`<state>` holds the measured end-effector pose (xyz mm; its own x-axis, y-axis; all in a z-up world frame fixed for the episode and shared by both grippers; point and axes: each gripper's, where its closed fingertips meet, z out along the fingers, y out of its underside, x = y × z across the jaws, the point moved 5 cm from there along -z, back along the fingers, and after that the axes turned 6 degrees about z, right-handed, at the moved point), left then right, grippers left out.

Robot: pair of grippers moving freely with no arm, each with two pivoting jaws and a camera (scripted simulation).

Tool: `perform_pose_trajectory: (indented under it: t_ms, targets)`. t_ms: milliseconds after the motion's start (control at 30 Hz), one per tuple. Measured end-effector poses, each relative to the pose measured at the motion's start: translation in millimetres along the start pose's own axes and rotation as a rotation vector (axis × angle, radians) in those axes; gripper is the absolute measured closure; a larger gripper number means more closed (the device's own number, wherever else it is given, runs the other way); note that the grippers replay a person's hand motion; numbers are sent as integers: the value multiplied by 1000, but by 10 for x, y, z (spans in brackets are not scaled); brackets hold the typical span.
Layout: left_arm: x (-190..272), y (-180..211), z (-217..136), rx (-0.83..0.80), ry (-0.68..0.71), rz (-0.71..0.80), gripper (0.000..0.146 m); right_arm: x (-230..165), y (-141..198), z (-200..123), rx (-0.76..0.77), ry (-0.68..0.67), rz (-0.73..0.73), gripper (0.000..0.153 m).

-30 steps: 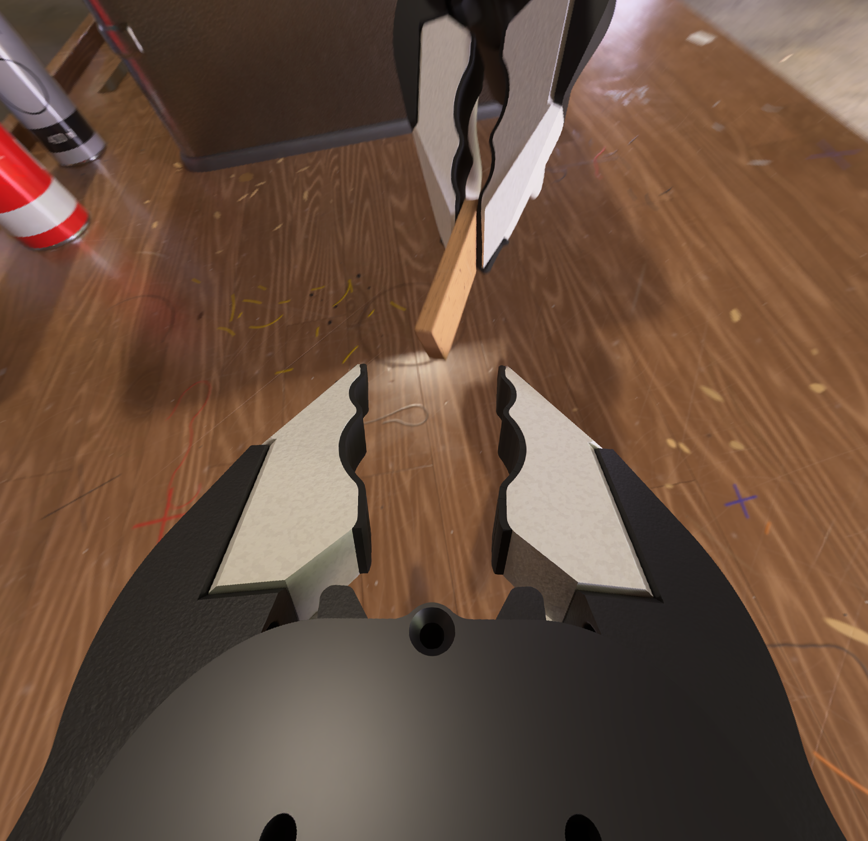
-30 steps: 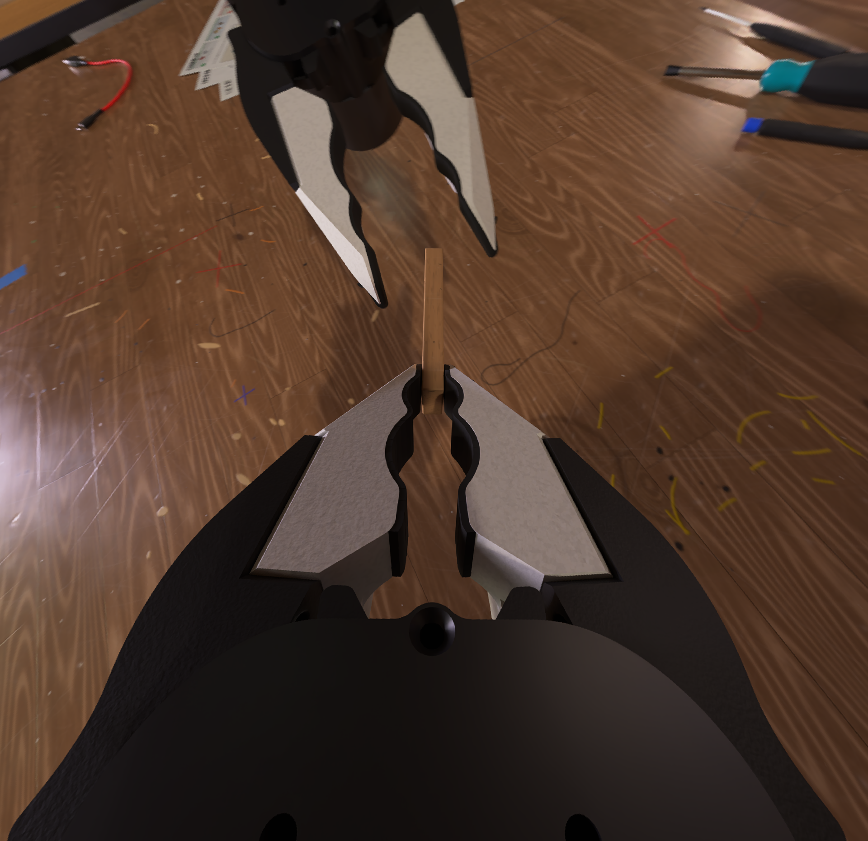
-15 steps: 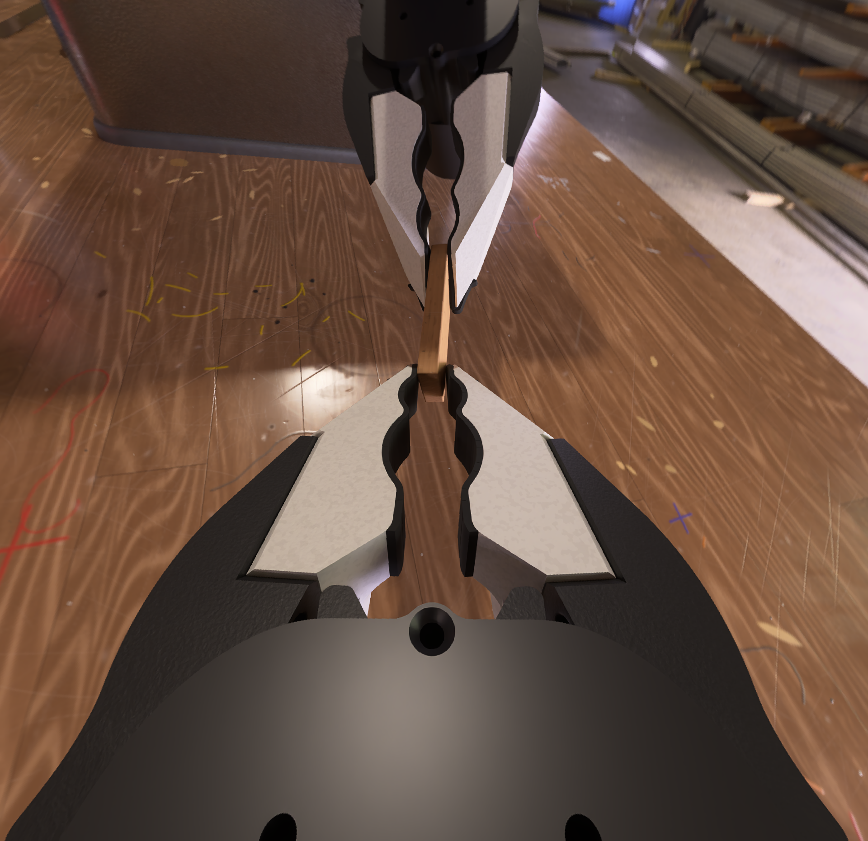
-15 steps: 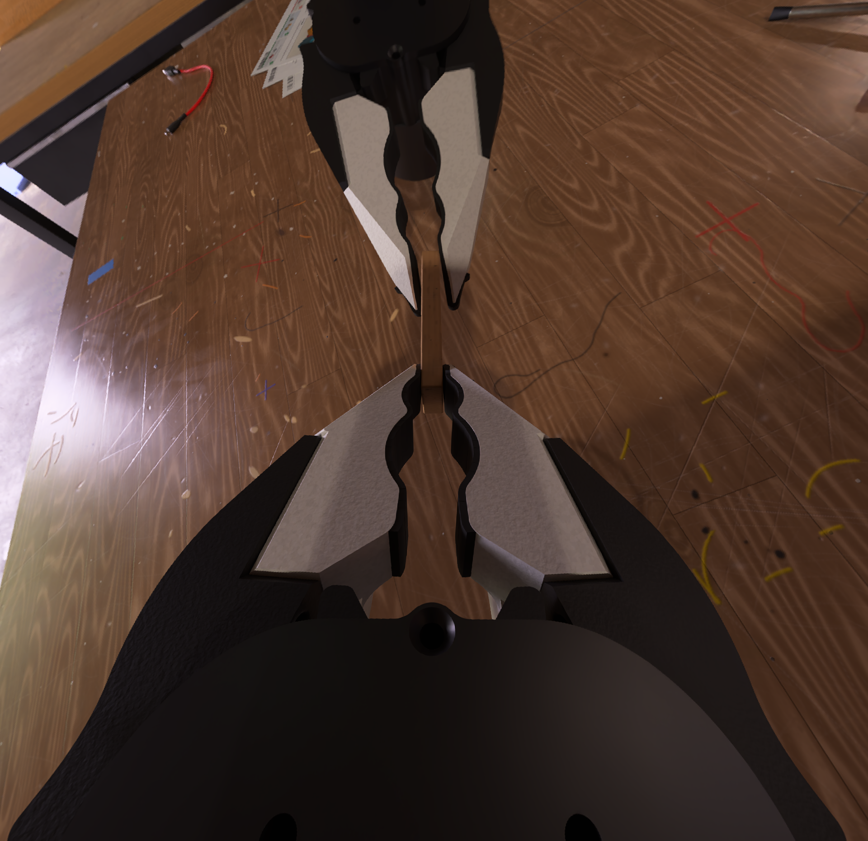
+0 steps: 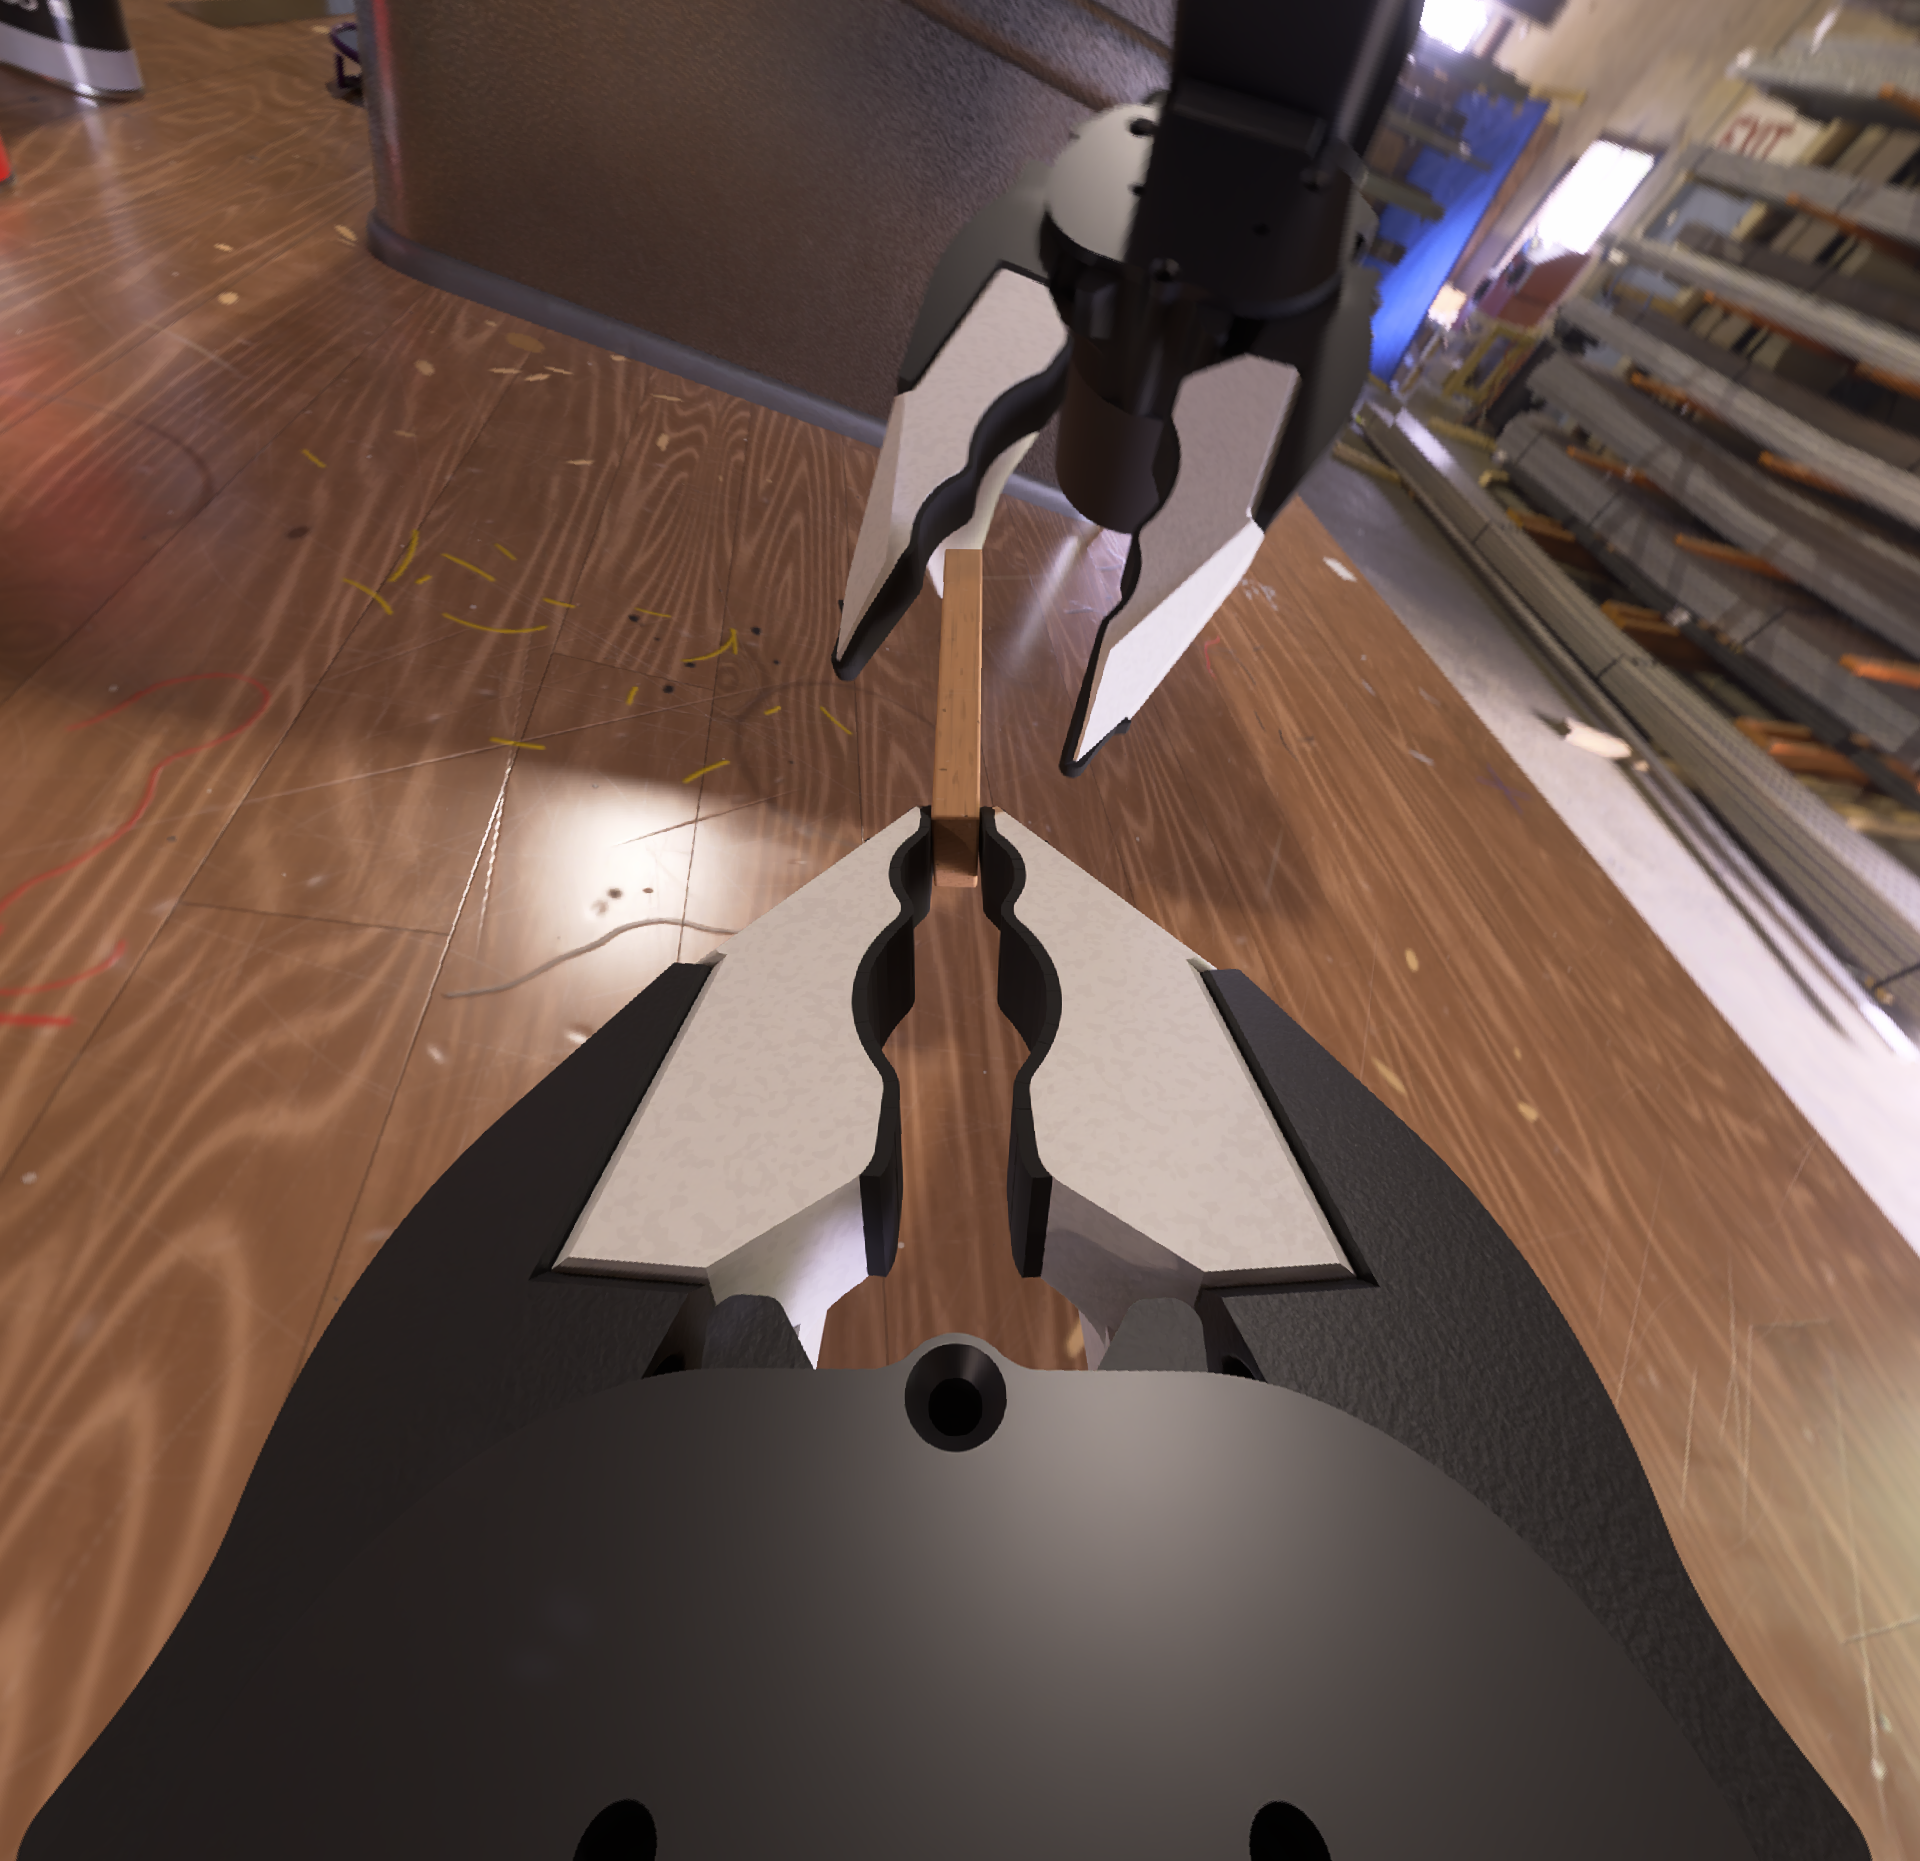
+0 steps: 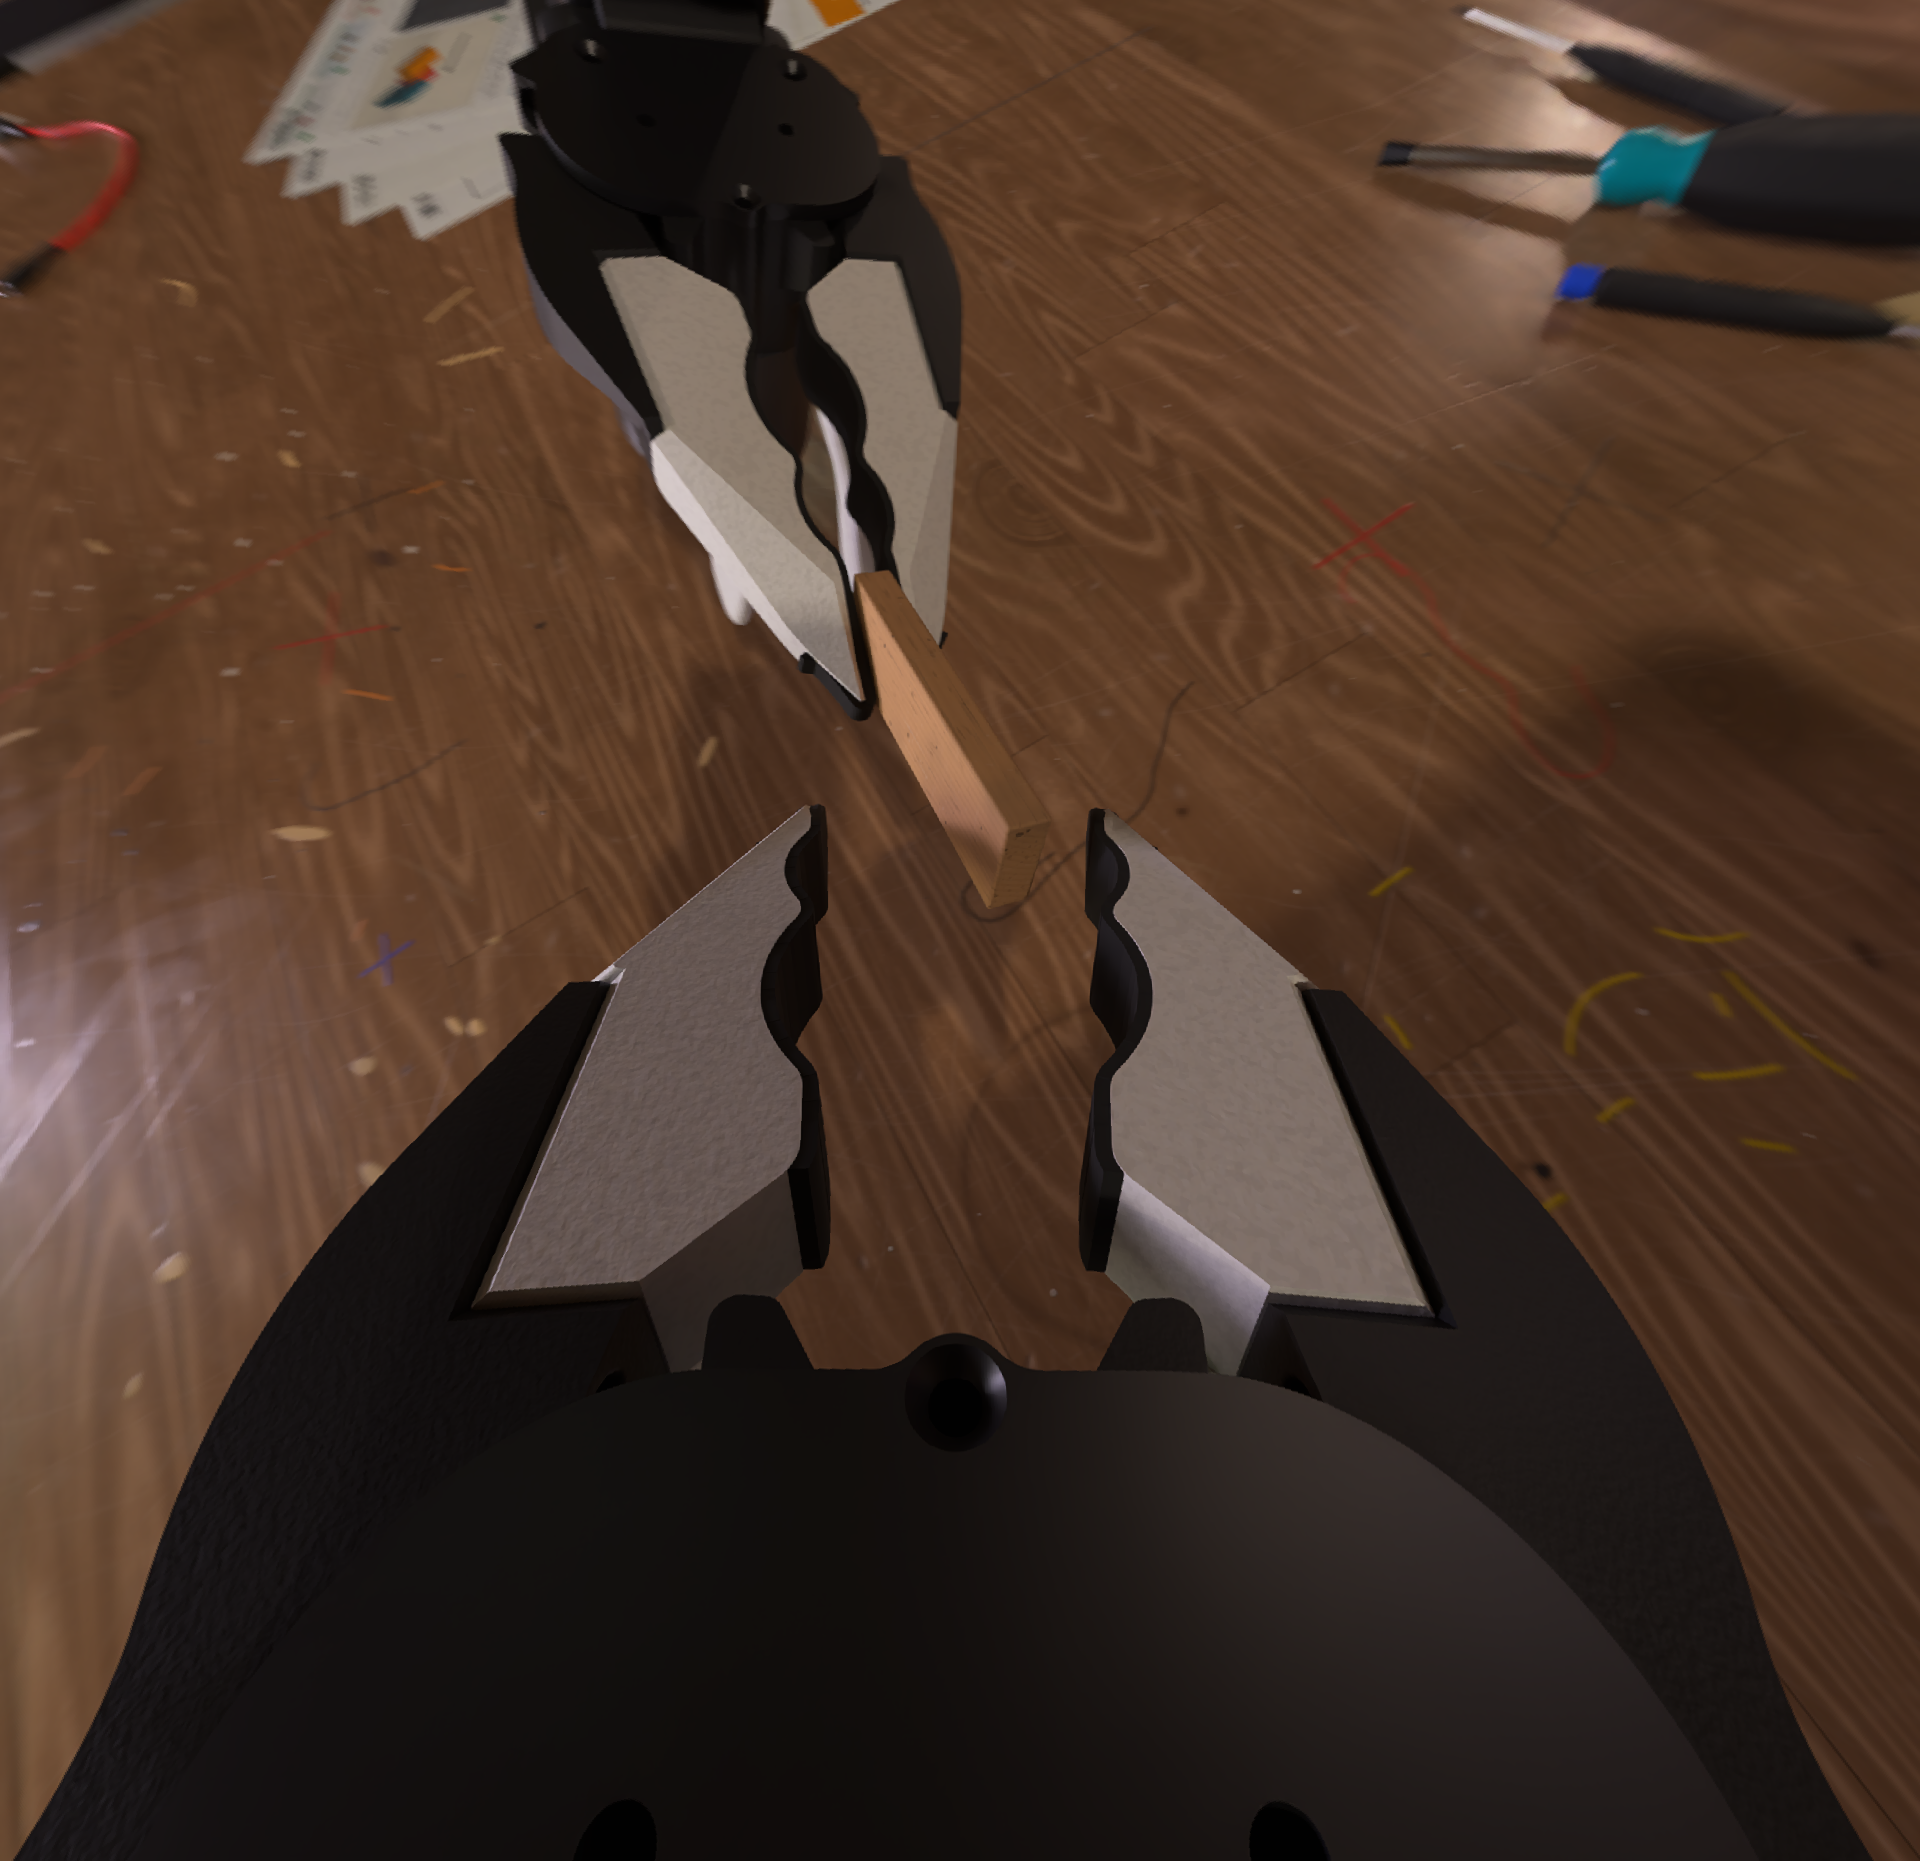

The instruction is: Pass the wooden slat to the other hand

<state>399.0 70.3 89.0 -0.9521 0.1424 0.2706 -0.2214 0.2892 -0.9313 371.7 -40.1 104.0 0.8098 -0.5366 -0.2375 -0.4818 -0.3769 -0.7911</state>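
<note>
The wooden slat [image 5: 958, 689] is a short light-brown strip held above the wooden table. My left gripper [image 5: 956, 835] is shut on its near end, gripping it at the fingertips. My right gripper [image 5: 966, 715] faces it from beyond, open, with its fingers apart on either side of the slat's far end and not touching it. In the right wrist view my right gripper [image 6: 956, 819] is open and empty. The slat [image 6: 945, 731] sticks out toward it from the shut left gripper [image 6: 896, 668].
A brown box [image 5: 675, 128] stands on the table behind the grippers. The table edge [image 5: 1558, 928] runs along the right, with shelving past it. Papers [image 6: 416, 97], a red wire [image 6: 94, 190] and dark-handled tools [image 6: 1766, 180] lie farther off.
A second ago my right gripper held the slat and my left was open. My left shut on the free end, then my right opened and let go.
</note>
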Motion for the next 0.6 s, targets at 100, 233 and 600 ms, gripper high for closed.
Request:
perform_pose_trajectory:
  t_ms: [100, 233, 600]
  targets:
    - [-12, -17, -14, 37, -18, -57, 138, -2, -21, -17, 27, 132, -54, 102]
    - [-26, -65, -47, 77, -18, -128, 138, -43, -51, -46, 73, 292, -130, 99]
    - [-86, -51, -101, 140, 13, -285, 138, -15, -39, -170, 99, 450, -187, 118]
